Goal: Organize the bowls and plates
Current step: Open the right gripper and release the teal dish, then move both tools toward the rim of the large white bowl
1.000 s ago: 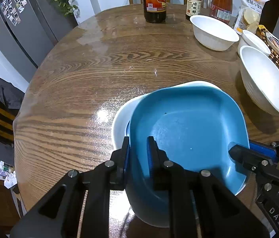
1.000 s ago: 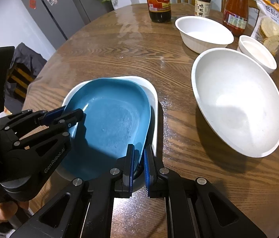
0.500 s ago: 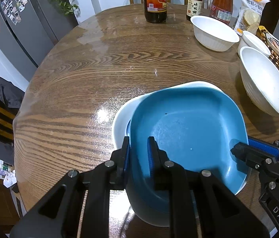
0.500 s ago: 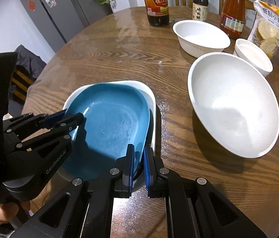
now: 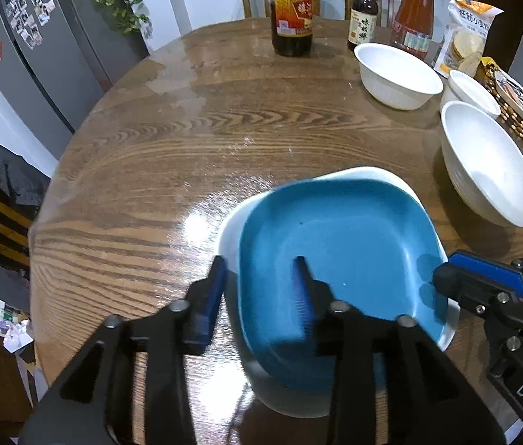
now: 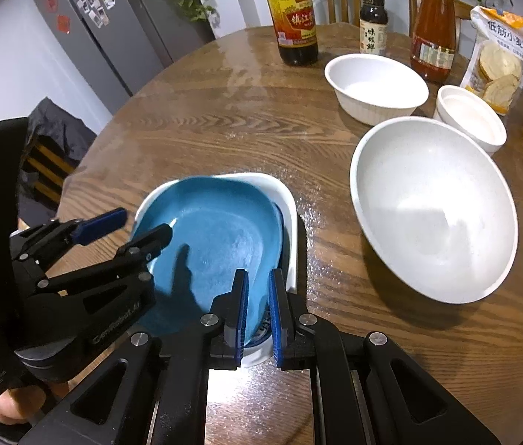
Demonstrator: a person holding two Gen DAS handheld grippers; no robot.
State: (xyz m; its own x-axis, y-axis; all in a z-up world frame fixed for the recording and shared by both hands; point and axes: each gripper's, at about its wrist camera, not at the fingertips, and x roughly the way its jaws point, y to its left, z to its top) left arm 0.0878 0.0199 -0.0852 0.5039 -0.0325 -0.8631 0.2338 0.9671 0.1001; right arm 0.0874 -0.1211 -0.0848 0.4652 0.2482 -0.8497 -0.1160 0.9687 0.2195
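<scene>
Left gripper (image 5: 259,285) jaws opening, astride blue plate (image 5: 339,256) rim. Right gripper (image 6: 258,309) clamped on blue plate, nested in white plate (image 6: 291,215).

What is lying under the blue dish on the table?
A white dish lies under the blue dish; only its rim shows around the far and right sides. Its inside is covered by the blue one, so anything between them cannot be seen.

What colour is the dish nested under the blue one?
White; the white dish shows best in the right wrist view.
</scene>
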